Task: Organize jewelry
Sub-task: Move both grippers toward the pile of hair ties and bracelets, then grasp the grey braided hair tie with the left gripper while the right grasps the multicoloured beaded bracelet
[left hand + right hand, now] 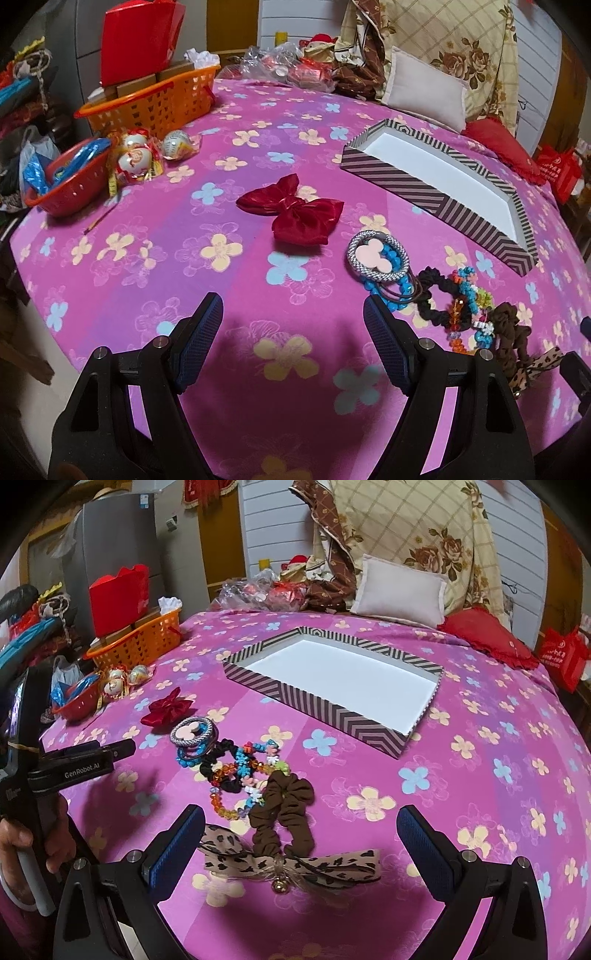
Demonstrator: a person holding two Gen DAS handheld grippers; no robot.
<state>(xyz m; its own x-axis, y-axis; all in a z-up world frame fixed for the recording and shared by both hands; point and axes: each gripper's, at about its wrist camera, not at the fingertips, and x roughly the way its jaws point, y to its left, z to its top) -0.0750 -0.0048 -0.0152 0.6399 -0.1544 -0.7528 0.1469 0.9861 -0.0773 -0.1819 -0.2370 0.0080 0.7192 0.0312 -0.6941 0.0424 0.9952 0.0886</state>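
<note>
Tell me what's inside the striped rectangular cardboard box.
The striped rectangular cardboard box shows only a bare white floor; no jewelry is in it. The strip just behind its near wall is hidden.

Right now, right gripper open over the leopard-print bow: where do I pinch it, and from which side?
Pinch the leopard-print fabric bow at its knotted middle, where the small gold bell hangs. It lies flat with tails spread sideways, so come straight down with the right gripper, its jaws open. The brown fabric scrunchie touches the knot's far side, so close across the knot only.

Pink flowered bed (461, 775): striped box (280, 696), red bow (291, 208), scrunchies (282, 808).
</note>
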